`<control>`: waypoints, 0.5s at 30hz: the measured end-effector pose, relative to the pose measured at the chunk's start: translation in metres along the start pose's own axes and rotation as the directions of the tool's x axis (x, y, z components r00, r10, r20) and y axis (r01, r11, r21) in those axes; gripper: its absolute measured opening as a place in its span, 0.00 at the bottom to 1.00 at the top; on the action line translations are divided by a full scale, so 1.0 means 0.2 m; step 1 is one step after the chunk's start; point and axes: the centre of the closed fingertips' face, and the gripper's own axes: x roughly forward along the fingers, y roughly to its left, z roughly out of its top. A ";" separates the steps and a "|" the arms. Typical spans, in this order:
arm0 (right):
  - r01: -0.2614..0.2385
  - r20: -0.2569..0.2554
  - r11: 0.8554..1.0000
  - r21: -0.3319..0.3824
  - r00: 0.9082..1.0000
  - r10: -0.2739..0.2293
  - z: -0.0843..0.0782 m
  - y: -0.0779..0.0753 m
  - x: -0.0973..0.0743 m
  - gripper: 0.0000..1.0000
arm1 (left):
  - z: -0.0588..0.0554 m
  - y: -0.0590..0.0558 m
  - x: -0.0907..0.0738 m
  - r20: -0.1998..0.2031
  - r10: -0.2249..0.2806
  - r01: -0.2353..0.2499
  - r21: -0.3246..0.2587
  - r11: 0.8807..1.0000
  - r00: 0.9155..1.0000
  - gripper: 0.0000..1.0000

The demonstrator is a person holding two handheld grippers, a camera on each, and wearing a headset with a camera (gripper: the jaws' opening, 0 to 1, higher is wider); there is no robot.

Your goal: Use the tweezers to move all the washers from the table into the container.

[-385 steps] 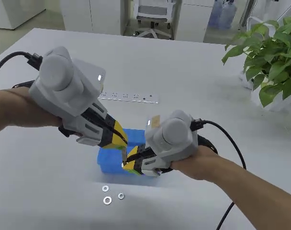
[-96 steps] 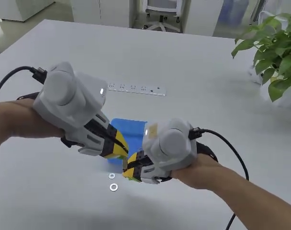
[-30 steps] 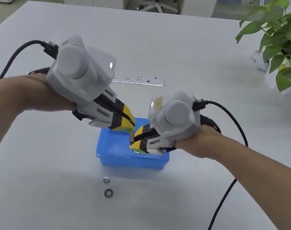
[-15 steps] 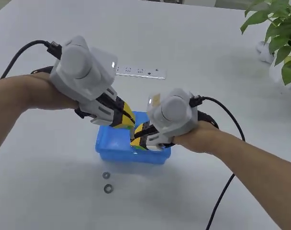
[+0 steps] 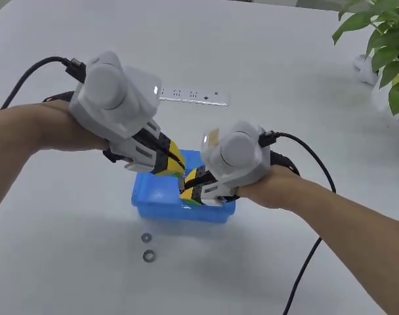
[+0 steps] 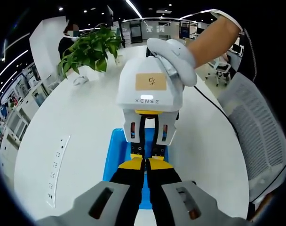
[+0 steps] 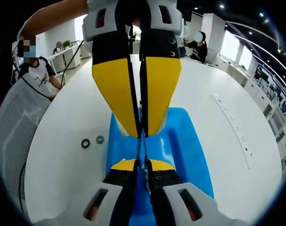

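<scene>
Where the two grippers meet tip to tip above the blue container (image 5: pixel 153 207), the tweezers (image 7: pixel 142 148) show in the right gripper view as a thin metal strip. Its long axis runs straight along the right gripper's (image 5: pixel 186 190) own jaws and on toward the left gripper (image 5: pixel 178 169) facing it. The strip lies over the open inside of the container, but which end is the pointed one is too fine to make out, as is whether it carries a washer. The right gripper's jaws are closed to a sliver, with the strip pinched between their yellow tips. The left gripper's jaws come in head-on from the opposite side, pressed together at their tips on the far end of the strip, and their broad yellow faces block what lies beyond. Two washers (image 5: pixel 146 237) lie flat on the white table (image 5: pixel 68 262), close to each other and just outside the container's near wall on the person's side, so that wall stands between them and the jaw tips. A white power strip (image 5: pixel 189 97) lies on the table well beyond the container, a leafy plant (image 5: pixel 383 39) stands at the far right corner, and a black cable (image 5: pixel 304 177) trails from the right gripper across the forearm.
</scene>
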 end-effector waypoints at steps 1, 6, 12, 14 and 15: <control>0.000 -0.002 1.000 -0.002 1.000 0.000 0.00 0.00 0.00 0.11 | 0.00 0.00 0.00 0.000 0.000 0.000 0.000 1.000 1.000 0.06; 0.000 -0.002 1.000 -0.004 1.000 0.000 0.01 0.01 0.00 0.11 | 0.00 0.00 -0.01 -0.005 0.003 -0.003 0.006 1.000 1.000 0.06; 0.012 0.004 1.000 -0.007 1.000 -0.012 0.03 0.00 -0.03 0.11 | 0.03 -0.01 -0.03 0.002 0.010 -0.010 0.014 1.000 1.000 0.06; 0.016 0.009 1.000 -0.007 1.000 -0.016 0.04 0.01 -0.04 0.11 | 0.04 -0.01 -0.04 0.003 0.011 -0.011 0.016 1.000 1.000 0.06; 0.018 0.011 1.000 -0.006 1.000 -0.018 0.05 0.01 -0.05 0.11 | 0.04 -0.01 -0.05 0.003 0.012 -0.012 0.019 1.000 1.000 0.06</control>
